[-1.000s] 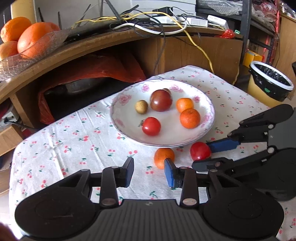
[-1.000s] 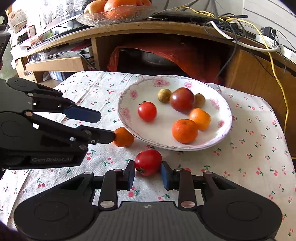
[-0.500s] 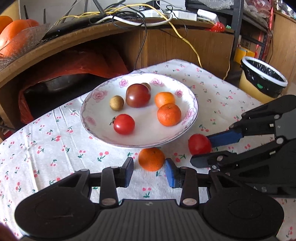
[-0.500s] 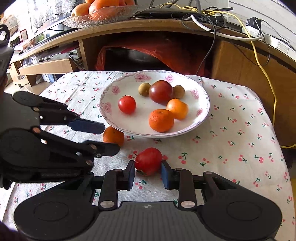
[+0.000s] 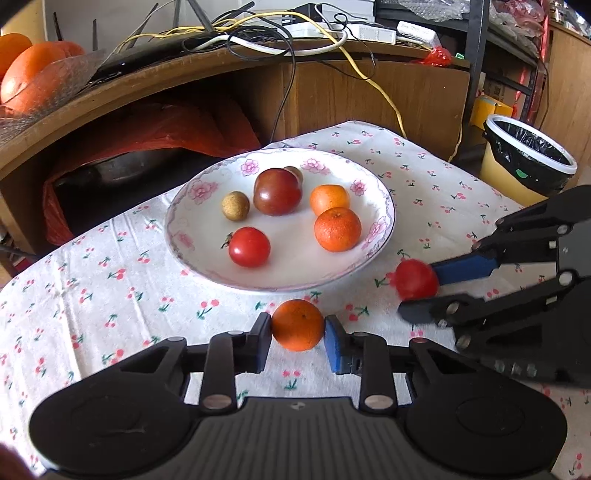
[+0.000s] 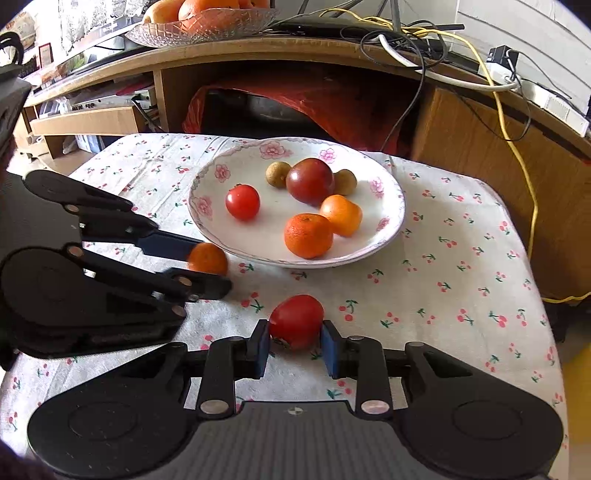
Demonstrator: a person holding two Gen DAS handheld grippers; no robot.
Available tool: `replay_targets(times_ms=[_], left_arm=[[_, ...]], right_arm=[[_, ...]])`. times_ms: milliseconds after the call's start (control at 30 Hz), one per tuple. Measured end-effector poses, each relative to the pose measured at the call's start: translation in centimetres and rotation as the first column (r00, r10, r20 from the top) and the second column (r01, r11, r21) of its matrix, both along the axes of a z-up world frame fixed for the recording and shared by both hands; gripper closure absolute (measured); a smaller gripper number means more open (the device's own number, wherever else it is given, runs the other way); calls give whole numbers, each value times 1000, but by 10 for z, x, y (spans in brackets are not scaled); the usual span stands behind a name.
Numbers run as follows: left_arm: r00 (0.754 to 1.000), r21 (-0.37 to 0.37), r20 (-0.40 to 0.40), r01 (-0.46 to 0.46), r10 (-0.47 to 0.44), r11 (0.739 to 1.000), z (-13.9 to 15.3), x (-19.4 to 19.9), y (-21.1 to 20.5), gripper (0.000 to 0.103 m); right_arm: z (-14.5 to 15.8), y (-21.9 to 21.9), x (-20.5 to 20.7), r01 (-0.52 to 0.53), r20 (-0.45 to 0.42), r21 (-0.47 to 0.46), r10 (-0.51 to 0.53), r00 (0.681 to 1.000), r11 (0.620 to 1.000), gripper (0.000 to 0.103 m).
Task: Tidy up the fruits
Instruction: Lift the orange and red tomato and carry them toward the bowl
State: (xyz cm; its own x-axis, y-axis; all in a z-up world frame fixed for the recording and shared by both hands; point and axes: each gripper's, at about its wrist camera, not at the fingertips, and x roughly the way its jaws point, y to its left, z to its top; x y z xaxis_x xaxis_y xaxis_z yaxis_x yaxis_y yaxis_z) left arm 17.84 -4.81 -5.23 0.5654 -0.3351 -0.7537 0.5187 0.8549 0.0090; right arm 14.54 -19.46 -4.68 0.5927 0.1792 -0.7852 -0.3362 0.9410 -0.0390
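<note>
1. The left wrist view is showing a bin [image 5: 528, 158] with a black liner; the right wrist view is showing a glass bowl [image 6: 207, 22] of oranges overhead.
2. The left gripper [image 5: 298, 334] is closing on a smooth mandarin [image 5: 298, 325], its pads touching, just before the flowered plate [image 5: 280, 280].
3. The right gripper [image 6: 295, 345] is clamping a glossy red tomato [image 6: 296, 320] above the tablecloth [image 6: 443, 280].

Plate [image 5: 373, 236]: glazed ceramic, glossy, pink floral print. Tablecloth [image 5: 110, 280]: matt woven cloth, cherry print, lightly creased. Loose mandarin [image 5: 297, 325]: dimpled, dull peel. Loose tomato [image 6: 295, 320]: smooth, shiny skin. Shelf [image 5: 406, 96]: wood, matt. Fruit bowl [image 6: 207, 27]: cut glass.
</note>
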Motion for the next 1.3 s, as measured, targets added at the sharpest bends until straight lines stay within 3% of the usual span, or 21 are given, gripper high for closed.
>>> replay_targets(times_ms=[533,1300], left_arm=[[999,54,-50,-4,7,999,6,-37,5,64],[1000,32,8,-31,30,999,22,-28,7,64]], right_arm=[[4,0,-25,4,-19,-79,-5,1000,997,78],[10,4,-24,-2,14,-89,3,1000,996,79]])
